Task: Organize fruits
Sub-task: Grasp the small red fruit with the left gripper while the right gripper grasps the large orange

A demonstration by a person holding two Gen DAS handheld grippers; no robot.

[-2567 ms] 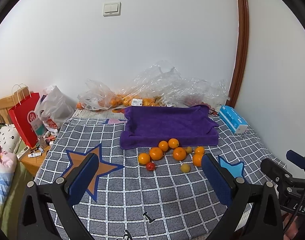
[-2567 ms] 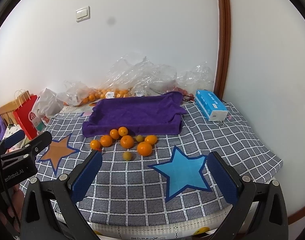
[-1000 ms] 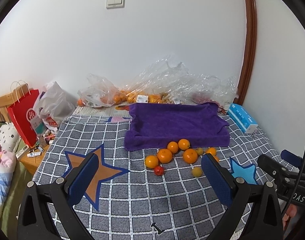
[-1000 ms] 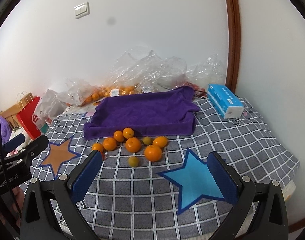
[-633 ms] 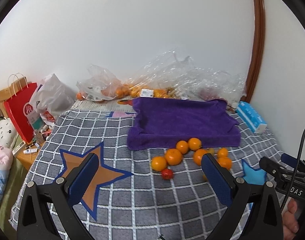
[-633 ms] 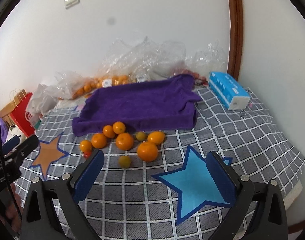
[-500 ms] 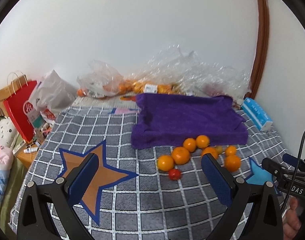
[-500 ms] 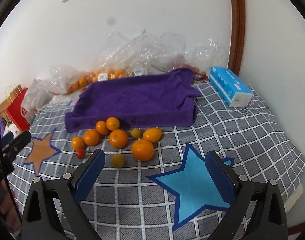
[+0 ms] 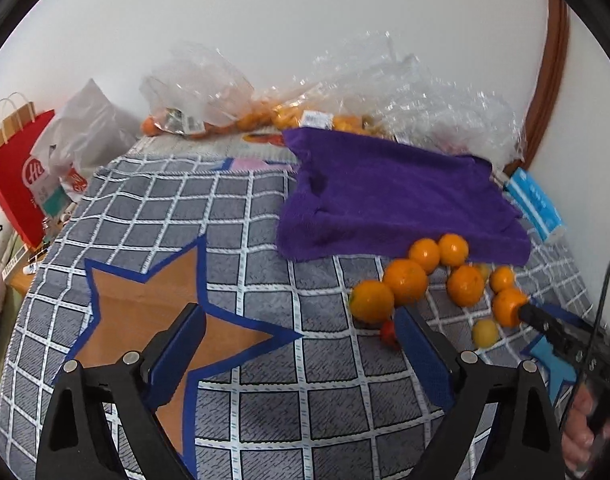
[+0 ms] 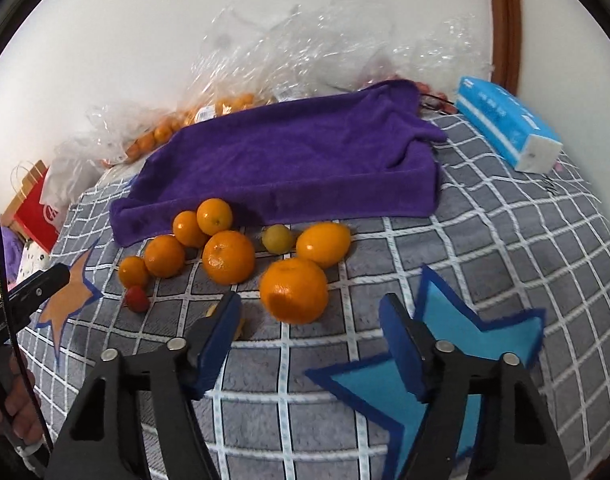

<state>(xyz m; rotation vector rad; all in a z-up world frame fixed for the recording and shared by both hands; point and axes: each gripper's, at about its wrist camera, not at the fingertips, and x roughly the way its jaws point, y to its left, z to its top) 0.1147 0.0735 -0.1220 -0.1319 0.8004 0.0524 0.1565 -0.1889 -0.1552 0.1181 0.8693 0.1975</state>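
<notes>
Several oranges point(image 10: 229, 262) lie in a loose cluster on the checked blanket, in front of a purple towel point(image 10: 289, 160). With them are a small red fruit point(image 10: 137, 299) and a greenish-yellow one point(image 10: 278, 239). My right gripper point(image 10: 311, 336) hangs low, its jaws closing with nothing between them; the biggest orange point(image 10: 293, 290) sits just beyond its tips. A yellow fruit point(image 10: 239, 326) is half hidden by its left finger. My left gripper point(image 9: 301, 344) hovers over the blanket left of the oranges point(image 9: 405, 280), its jaws wide and closing slightly on nothing. The red fruit point(image 9: 386, 332) peeks past its right finger.
Clear plastic bags point(image 9: 345, 92) with more oranges lie against the wall behind the towel point(image 9: 385, 200). A blue tissue box point(image 10: 509, 120) sits at the right. A red paper bag point(image 9: 21, 184) and a white bag point(image 9: 89, 136) stand off the bed's left edge.
Both grippers have come down and closer to the fruit, which now looks larger. The right jaws have narrowed a lot, the left jaws a little.
</notes>
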